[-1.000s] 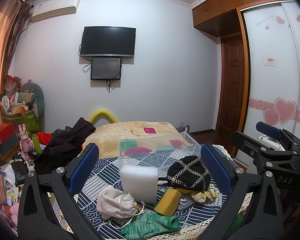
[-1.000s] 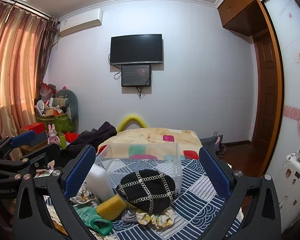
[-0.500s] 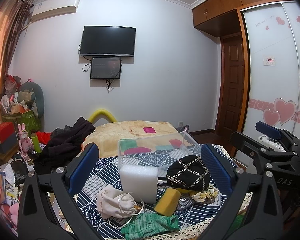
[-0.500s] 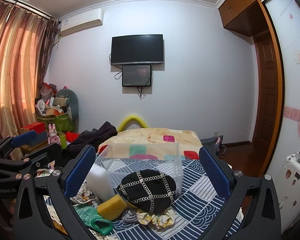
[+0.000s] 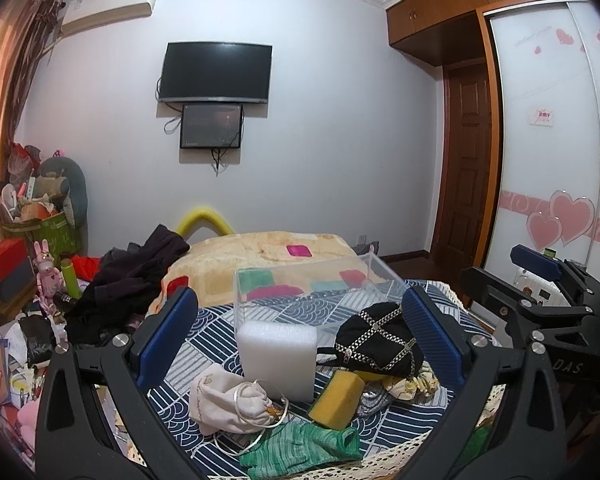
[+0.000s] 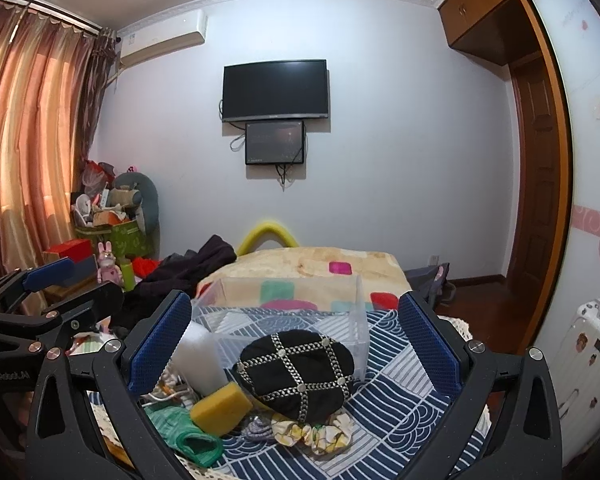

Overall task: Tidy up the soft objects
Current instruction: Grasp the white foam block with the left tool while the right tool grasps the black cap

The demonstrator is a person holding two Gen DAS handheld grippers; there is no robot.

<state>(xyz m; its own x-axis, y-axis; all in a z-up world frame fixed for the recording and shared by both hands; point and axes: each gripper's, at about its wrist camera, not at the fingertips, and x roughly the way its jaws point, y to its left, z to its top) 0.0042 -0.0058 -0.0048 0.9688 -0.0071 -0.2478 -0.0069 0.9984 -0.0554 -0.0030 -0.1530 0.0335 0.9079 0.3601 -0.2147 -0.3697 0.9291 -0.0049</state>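
Soft objects lie on a blue patterned cloth [image 5: 204, 344]: a white foam block [image 5: 277, 354], a black chain-patterned hat [image 5: 376, 344], a yellow sponge [image 5: 337, 400], a cream drawstring pouch [image 5: 228, 404], a green knit piece [image 5: 300, 450] and scrunchies [image 5: 414, 384]. A clear plastic box [image 5: 308, 280] stands behind them, empty. My left gripper [image 5: 300, 328] is open above the pile. My right gripper [image 6: 296, 340] is open, with the hat [image 6: 296, 372], sponge [image 6: 220, 402], foam block [image 6: 200, 356] and box [image 6: 284, 308] between its fingers' view.
A bed with a beige blanket [image 5: 260, 252] lies beyond the box, dark clothes [image 5: 132, 276] piled at its left. Clutter and boxes [image 5: 12, 272] fill the left floor. A wardrobe [image 5: 548, 160] and door stand right. A white suitcase [image 6: 580, 352] sits at right.
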